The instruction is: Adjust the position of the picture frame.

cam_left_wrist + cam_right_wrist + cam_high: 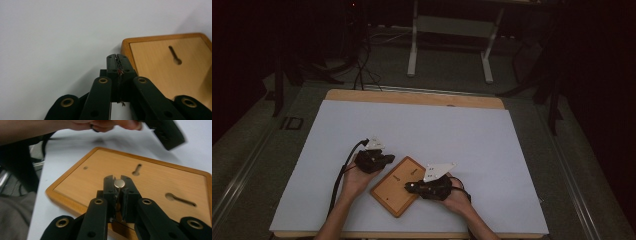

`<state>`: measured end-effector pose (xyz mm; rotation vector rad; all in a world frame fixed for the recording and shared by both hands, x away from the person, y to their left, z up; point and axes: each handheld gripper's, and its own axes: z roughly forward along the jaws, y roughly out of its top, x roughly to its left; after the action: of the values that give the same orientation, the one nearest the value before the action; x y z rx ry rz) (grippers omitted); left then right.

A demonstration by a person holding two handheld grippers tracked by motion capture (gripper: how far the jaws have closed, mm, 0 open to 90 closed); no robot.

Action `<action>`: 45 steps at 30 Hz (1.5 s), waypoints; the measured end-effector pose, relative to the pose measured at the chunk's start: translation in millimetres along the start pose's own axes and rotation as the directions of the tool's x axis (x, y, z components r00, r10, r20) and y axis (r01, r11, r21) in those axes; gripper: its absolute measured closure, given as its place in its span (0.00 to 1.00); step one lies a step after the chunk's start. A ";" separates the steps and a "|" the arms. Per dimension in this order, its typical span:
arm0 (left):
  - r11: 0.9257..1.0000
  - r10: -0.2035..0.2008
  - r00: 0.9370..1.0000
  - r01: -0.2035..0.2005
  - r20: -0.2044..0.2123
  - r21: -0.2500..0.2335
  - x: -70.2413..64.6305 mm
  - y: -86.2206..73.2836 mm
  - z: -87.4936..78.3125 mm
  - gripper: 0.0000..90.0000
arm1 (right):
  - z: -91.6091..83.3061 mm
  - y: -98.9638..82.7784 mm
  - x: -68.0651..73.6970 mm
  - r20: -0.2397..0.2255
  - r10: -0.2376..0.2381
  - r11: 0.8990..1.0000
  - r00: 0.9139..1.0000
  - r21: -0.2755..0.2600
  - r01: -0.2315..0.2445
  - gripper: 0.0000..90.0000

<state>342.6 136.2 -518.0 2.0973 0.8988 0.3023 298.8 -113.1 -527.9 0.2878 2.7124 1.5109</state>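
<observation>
Rectangular wooden board with keyhole slots: my right gripper above it pinches a round-headed metal pin; my left gripper, closed empty, beside its corner.

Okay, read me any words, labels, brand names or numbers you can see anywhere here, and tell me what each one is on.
"ID": pale marking on the floor left of the table; a blurred, uncertain reading.
Wooden board: no writing, just keyhole slots and a small hole.
Metal stud held in the right gripper: no marking.
Left gripper: no text.
</observation>
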 end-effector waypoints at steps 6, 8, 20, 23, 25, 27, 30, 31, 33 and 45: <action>0.999 0.039 0.999 -0.039 0.008 0.027 -8.3 1.8 7.6 0.96 | -4.4 -5.1 -2.3 0.003 0.006 1.000 1.000 0.010 -0.006 0.93; 0.999 0.039 0.999 -0.040 0.009 0.024 -8.9 2.0 7.8 0.97 | -13.0 -10.0 -6.4 0.038 0.033 0.999 0.999 0.013 -0.033 0.93; 0.996 0.082 0.997 -0.082 0.014 0.025 -10.9 27.9 31.1 0.97 | -42.2 -26.8 -24.8 0.220 0.144 0.988 0.965 0.022 -0.152 0.93; 0.995 0.089 0.996 -0.090 0.017 0.045 -6.3 40.5 45.9 0.97 | -42.1 -26.6 -24.7 0.221 0.142 0.988 0.965 0.023 -0.151 0.93; 0.995 0.084 0.996 -0.085 0.023 0.056 -1.8 47.4 54.6 0.97 | -42.1 -26.3 -24.8 0.220 0.138 0.989 0.966 0.024 -0.147 0.93; 0.994 0.074 0.997 -0.077 0.034 0.073 2.3 51.0 61.6 0.98 | -42.2 -26.1 -25.1 0.220 0.136 0.989 0.966 0.027 -0.146 0.93; 0.991 0.072 0.995 -0.079 0.063 0.110 7.5 51.5 70.9 0.99 | -42.4 -25.8 -25.6 0.223 0.133 0.989 0.966 0.029 -0.143 0.93; 0.988 0.082 0.994 -0.091 0.076 0.125 8.1 50.0 73.1 1.00 | -42.5 -25.2 -26.7 0.228 0.131 0.990 0.965 0.028 -0.141 0.93; 0.988 0.083 0.993 -0.092 0.080 0.126 7.7 46.8 74.0 1.00 | -42.4 -24.9 -27.1 0.232 0.131 0.990 0.964 0.029 -0.142 0.94; 0.993 0.025 0.997 -0.032 0.068 0.112 -1.8 0.3 24.5 1.00 | -35.4 -13.5 -43.6 0.297 0.118 0.988 0.948 0.055 -0.141 0.94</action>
<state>353.5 120.3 -533.3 2.2121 0.8649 0.1991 335.7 -157.2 -523.6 0.6496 2.5595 1.2729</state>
